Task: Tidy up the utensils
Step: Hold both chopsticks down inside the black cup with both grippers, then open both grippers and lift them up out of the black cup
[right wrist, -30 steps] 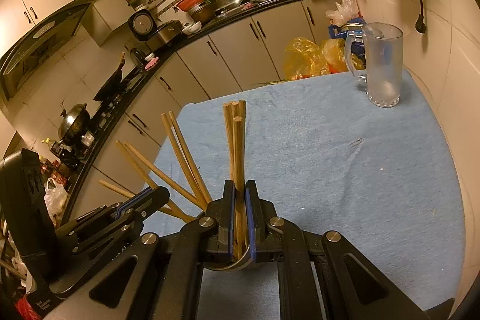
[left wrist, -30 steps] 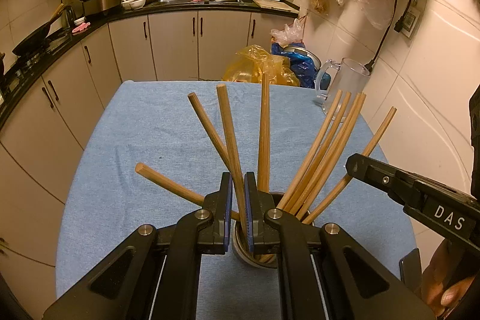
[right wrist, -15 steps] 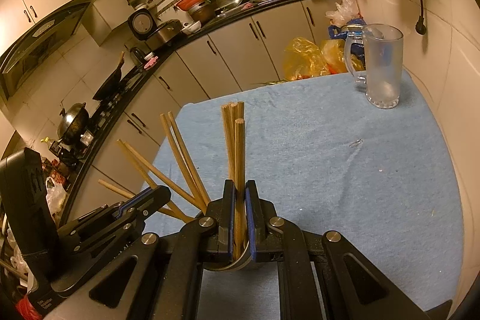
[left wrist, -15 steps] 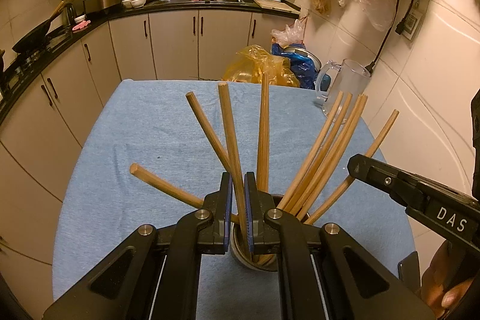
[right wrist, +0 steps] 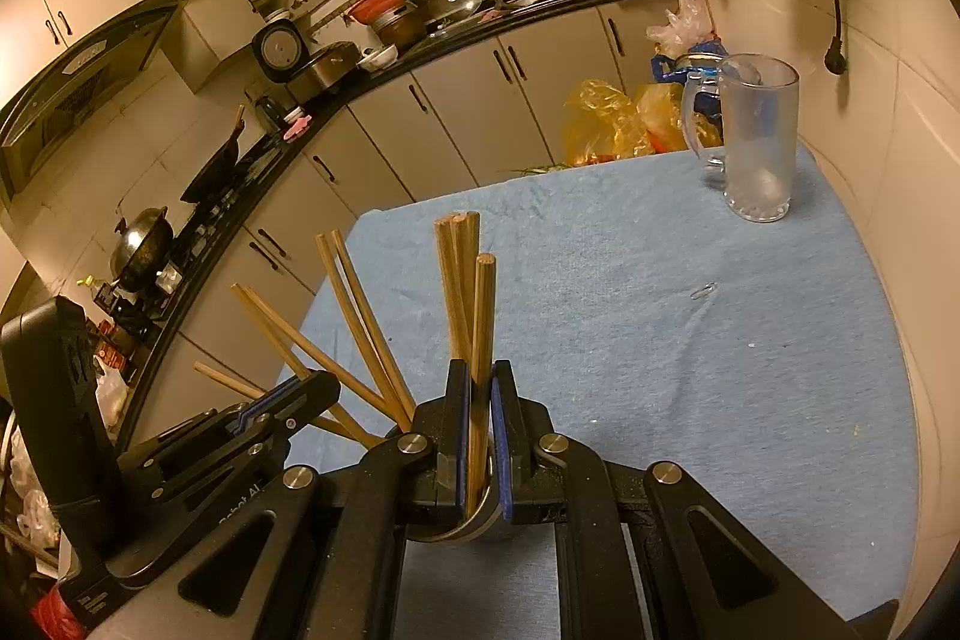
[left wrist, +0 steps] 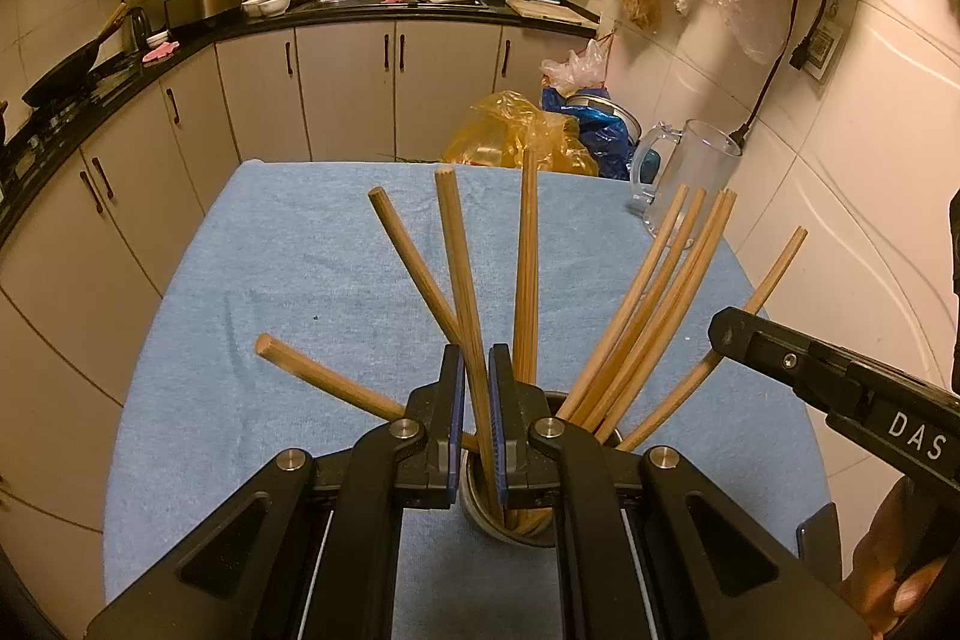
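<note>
Ten or so wooden chopsticks (left wrist: 642,304) already stand fanned in the metal cup (left wrist: 480,511) at lower centre of the blue tablecloth (left wrist: 288,256). Left gripper (left wrist: 475,400) pinches one chopstick (left wrist: 459,268) over the cup; right gripper (right wrist: 478,430) clamps another chopstick (right wrist: 483,316) there. Looks nearly done, just release both. Glass mug (right wrist: 759,148) sits upper right.

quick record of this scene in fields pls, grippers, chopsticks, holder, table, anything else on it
left gripper: shut on one wooden chopstick
right gripper: shut on another wooden chopstick
round metal holder cup: upright, chopsticks fanned out in it
surface: blue cloth-covered table
clear glass mug: upright at far right corner
small paper clip: lying loose on the cloth
</note>
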`<action>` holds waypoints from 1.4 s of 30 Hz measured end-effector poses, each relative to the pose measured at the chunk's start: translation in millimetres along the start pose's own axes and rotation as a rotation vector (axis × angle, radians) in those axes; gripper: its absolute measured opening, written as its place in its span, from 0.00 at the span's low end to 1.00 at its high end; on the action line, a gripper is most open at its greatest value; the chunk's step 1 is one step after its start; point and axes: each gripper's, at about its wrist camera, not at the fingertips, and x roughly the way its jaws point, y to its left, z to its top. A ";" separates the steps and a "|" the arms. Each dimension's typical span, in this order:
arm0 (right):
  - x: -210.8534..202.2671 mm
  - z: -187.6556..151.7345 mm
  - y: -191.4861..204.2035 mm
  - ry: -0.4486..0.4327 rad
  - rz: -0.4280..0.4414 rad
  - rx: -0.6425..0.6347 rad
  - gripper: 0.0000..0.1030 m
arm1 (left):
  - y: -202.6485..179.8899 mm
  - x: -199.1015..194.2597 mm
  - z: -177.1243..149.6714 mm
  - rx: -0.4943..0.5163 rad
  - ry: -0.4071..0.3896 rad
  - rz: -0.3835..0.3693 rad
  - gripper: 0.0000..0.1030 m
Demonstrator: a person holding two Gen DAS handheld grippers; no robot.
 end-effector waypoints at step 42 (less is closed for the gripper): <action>-48.5 -1.2 2.5 -0.101 -0.121 0.023 0.48 | 0.3 -46.5 17.9 -0.008 -0.140 0.021 0.55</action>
